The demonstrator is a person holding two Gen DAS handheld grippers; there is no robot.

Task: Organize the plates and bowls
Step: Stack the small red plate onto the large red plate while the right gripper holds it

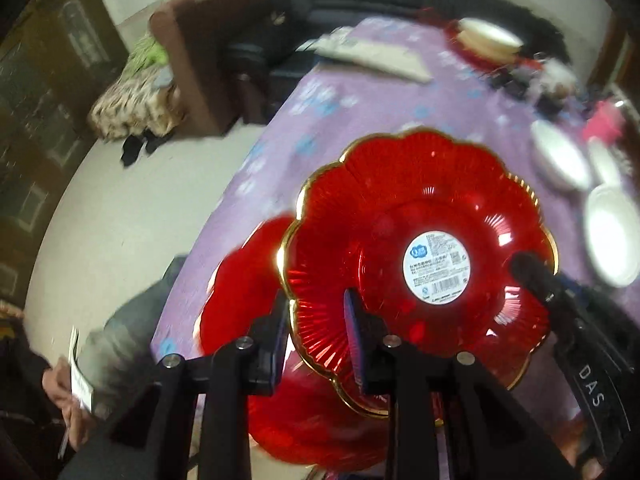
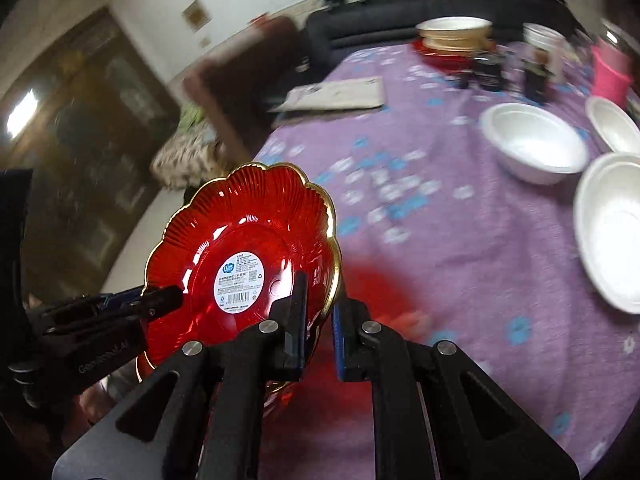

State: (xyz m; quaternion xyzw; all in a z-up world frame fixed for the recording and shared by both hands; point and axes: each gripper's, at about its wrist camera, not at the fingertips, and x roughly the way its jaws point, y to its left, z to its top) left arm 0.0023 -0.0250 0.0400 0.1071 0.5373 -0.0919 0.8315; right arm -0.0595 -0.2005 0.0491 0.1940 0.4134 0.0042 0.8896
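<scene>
Both grippers are on the same dish here. The left gripper (image 1: pixel 316 336) has its two fingers clamped on the near rim of the red flower-shaped plastic plate with a gold edge (image 1: pixel 420 256), one finger under the rim and one on the inside face. The right gripper (image 2: pixel 320 320) bites the rim on the opposite side the same way, so the plate (image 2: pixel 244 264) hangs tilted between them, lifted off the table, its round white label sticker (image 1: pixel 437 269) facing the cameras.

Right under it, at the near edge of the table, sits a second red plate (image 1: pixel 248 292), blurry but clearly the same colour.

The table wears a purple cloth with blue and white flowers (image 2: pixel 460 248). Toward its right edge are three white round bowls (image 2: pixel 534 142), near each other but apart. At the far end there's a stack of white and cream bowls on a red plate (image 2: pixel 454 36), some dark small stuff I can't make out, and a pink container (image 2: pixel 610 72) in the far right corner. A flat grey packet (image 2: pixel 340 94) lies near the far left edge.
</scene>
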